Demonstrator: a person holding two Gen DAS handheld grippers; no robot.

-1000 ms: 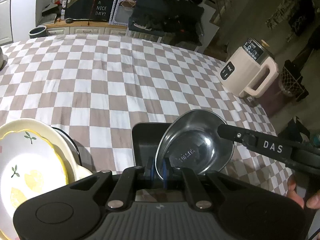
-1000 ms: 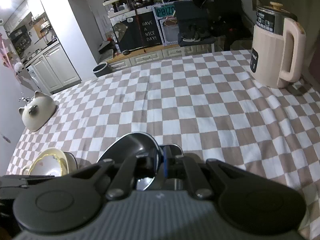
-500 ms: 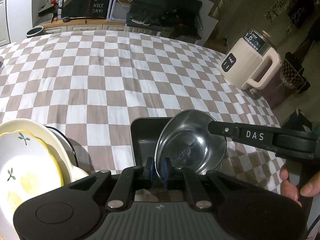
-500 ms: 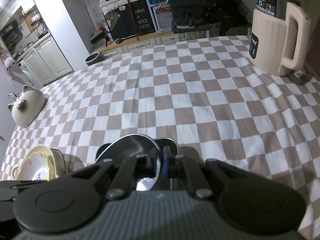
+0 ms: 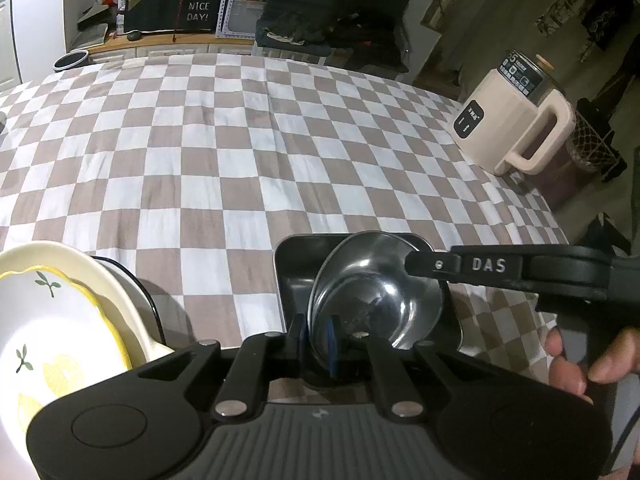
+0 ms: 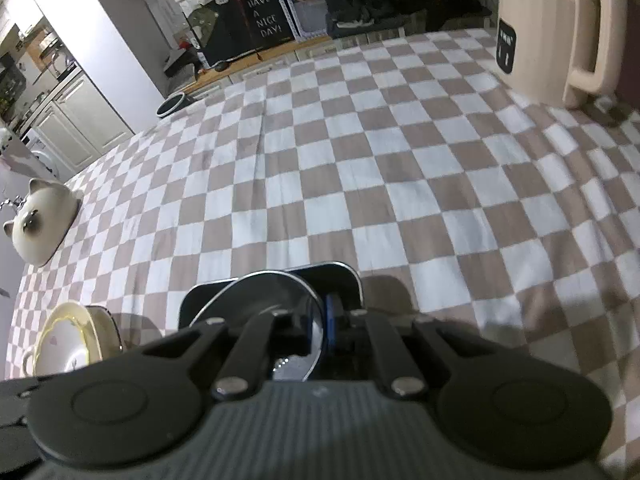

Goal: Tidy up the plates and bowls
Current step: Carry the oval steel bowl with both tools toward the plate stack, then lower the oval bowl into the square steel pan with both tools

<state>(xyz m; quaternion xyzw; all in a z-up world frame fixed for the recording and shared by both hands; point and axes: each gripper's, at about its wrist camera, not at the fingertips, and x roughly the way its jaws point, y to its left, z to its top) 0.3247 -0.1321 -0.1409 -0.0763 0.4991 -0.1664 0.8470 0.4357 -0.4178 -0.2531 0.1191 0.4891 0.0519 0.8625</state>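
Writing: "DAS" is being shown in white on the right gripper's [image 5: 416, 258] finger; "HAVE A NICE DAY!" is being read on a dark board [image 5: 198, 0] at the far wall; a teal sign above reads partly "P8IZO", uncertain.
Surface: a table is being covered by a brown-and-white checked cloth [image 5: 240, 152], creased down the middle.
Room: white cabinets [image 6: 76, 120] are being seen far left; a cream kettle [image 5: 516, 128] is standing at the cloth's right edge.
Steel bowl [image 5: 376, 304]: it is being held tilted over a black square tray [image 5: 296, 272], near the table's front edge.
Left gripper [image 5: 318, 340]: it is being kept clenched on the bowl's near rim.
Right gripper: it is being kept clamped on the opposite rim.
Stack: lemon-patterned plates [image 5: 56, 320] are lying left of the tray.
Open room: the whole middle of the cloth is being left free.
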